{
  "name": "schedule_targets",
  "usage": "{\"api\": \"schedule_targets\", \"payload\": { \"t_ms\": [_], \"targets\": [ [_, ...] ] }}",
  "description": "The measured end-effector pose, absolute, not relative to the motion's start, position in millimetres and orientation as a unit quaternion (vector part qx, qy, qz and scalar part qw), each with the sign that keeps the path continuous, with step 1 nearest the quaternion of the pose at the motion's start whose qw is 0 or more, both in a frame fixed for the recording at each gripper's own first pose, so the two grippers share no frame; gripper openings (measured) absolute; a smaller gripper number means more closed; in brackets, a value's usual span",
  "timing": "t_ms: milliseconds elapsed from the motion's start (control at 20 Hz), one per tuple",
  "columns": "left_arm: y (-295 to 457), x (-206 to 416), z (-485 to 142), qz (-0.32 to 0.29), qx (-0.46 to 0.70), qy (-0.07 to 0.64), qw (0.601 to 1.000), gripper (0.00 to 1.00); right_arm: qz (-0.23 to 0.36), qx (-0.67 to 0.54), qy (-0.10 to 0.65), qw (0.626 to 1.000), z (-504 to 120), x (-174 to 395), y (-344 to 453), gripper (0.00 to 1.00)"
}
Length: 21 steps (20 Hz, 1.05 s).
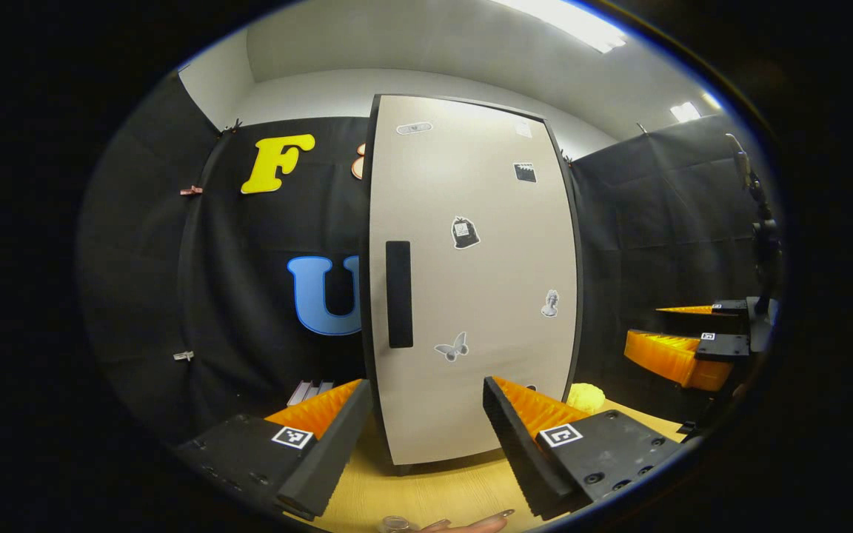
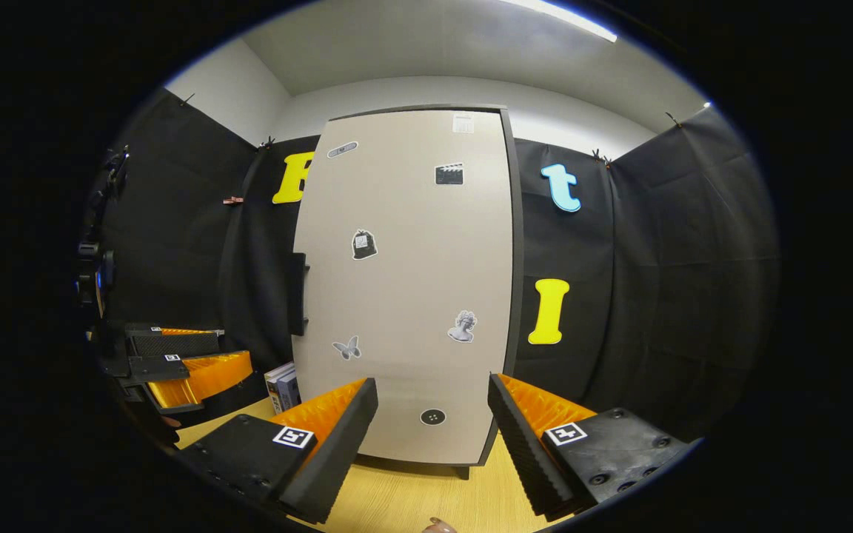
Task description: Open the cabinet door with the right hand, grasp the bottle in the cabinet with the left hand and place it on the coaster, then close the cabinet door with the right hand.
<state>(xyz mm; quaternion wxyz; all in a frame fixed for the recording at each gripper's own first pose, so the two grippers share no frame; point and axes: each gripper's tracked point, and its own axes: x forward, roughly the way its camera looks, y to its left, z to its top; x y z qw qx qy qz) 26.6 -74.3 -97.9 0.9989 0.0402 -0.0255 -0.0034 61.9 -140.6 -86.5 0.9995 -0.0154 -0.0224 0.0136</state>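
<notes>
With the cabinet door (image 2: 404, 289) closed and the bottle hidden behind it, step 1 is starting: the right gripper (image 2: 432, 429), jaws apart, is facing the door and needs to reach left for the black handle (image 2: 298, 294), while the left gripper (image 1: 426, 433), jaws apart, is waiting nearby.

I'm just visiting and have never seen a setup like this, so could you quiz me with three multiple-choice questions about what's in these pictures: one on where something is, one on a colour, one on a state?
1. On which edge of the cabinet door is the black handle, in the left gripper view?
A. left edge
B. right edge
C. top edge

2. What colour are the ribbed pads inside the gripper fingers?
A. green
B. orange
C. white

3. What state is the cabinet door in?
A. wide open
B. removed
C. closed

Answers: 1 A, the dark bar stands near the door's left side. 2 B, the ribbing is bright orange. 3 C, the door covers the whole front, no inside showing.
</notes>
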Motion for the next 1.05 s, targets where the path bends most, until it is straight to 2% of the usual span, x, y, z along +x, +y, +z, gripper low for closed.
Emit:
{"api": "schedule_targets", "payload": {
  "t_ms": [1050],
  "targets": [
    [-69.4,36.0,-106.7,-0.009,0.039,-0.017,0.999,0.95,0.020,-0.019,-0.013,1.000,-90.2,64.9,-137.6,0.97]
  ]
}}
